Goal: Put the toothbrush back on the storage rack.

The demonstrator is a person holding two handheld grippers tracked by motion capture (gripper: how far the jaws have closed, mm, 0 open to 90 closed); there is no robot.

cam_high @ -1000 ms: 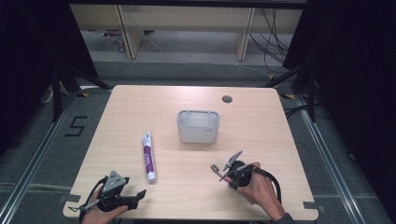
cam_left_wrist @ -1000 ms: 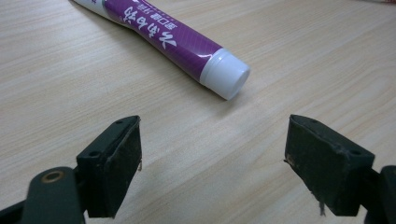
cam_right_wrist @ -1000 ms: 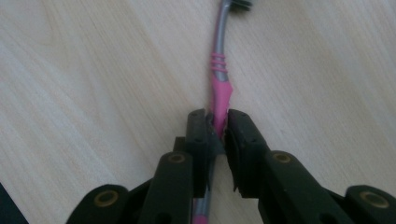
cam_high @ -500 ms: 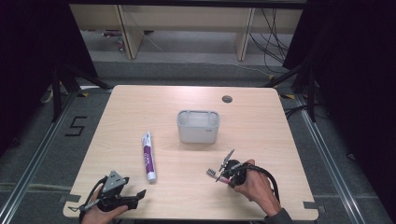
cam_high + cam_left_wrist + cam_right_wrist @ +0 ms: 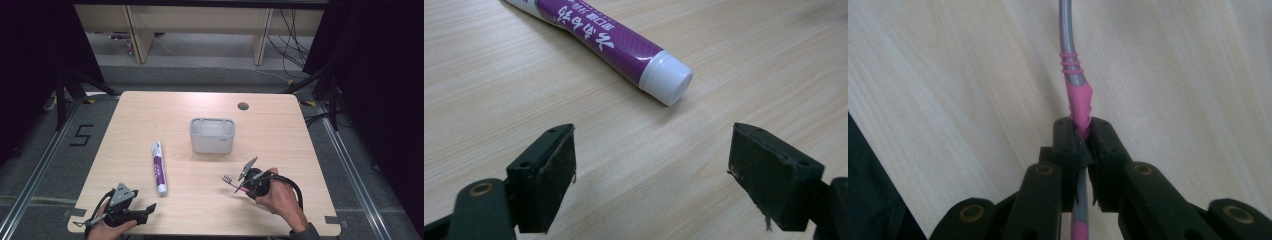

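A pink and grey toothbrush (image 5: 231,181) is pinched by its handle in my right gripper (image 5: 244,186) at the near right of the table, its bristle head pointing left. In the right gripper view the jaws are shut tight on the pink part of the toothbrush (image 5: 1073,75), right gripper (image 5: 1082,137). A purple and white toothpaste tube (image 5: 158,167) lies left of centre, cap towards the near edge. My left gripper (image 5: 142,212) rests at the near left corner. Its jaws stand open and hold nothing, left gripper (image 5: 651,170), just short of the tube's white cap (image 5: 669,82).
A grey two-compartment holder (image 5: 212,135) stands in the middle of the wooden table (image 5: 150,125). A round cable hole (image 5: 243,106) sits near the far edge. Dark frame legs and floor rails surround the table.
The right gripper has shifted slightly to the left with the toothbrush in it. The left gripper and the tube have not moved.
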